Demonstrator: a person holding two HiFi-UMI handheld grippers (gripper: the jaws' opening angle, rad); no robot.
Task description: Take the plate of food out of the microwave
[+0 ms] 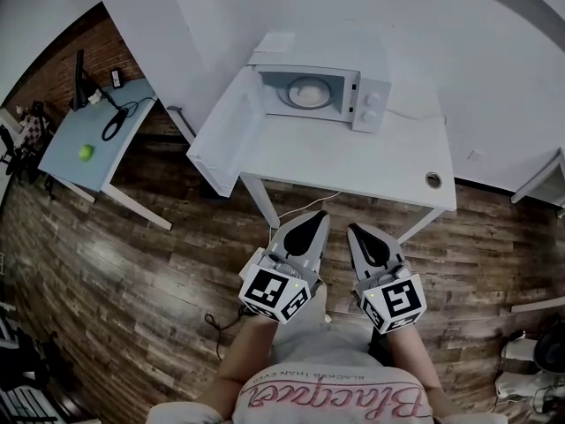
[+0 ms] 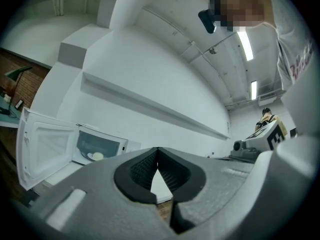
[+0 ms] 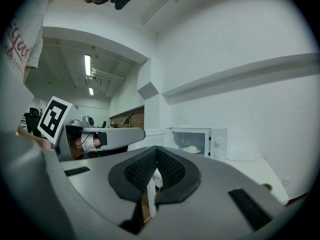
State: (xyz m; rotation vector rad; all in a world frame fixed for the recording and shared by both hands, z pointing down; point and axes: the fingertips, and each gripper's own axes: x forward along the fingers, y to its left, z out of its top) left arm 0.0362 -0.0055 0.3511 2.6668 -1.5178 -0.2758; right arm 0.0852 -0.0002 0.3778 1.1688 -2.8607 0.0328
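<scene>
The white microwave [image 1: 328,94] stands on a white table [image 1: 388,162] with its door [image 1: 219,141] swung open to the left. Inside it rests a plate of pale food [image 1: 309,91], also seen as a plate of food [image 2: 95,156] in the left gripper view and as food [image 3: 191,149] in the right gripper view. My left gripper [image 1: 317,218] and right gripper [image 1: 354,231] hang side by side over the floor, in front of the table and short of the microwave. Both are shut and empty: left gripper [image 2: 158,149], right gripper [image 3: 156,148].
A blue-grey side table [image 1: 66,148] at the left carries a green ball [image 1: 86,152] and black cables [image 1: 115,124]. The white table has a cable hole [image 1: 433,180] near its right front corner. Another white table edge [image 1: 547,184] shows far right. The floor [image 1: 150,272] is wooden.
</scene>
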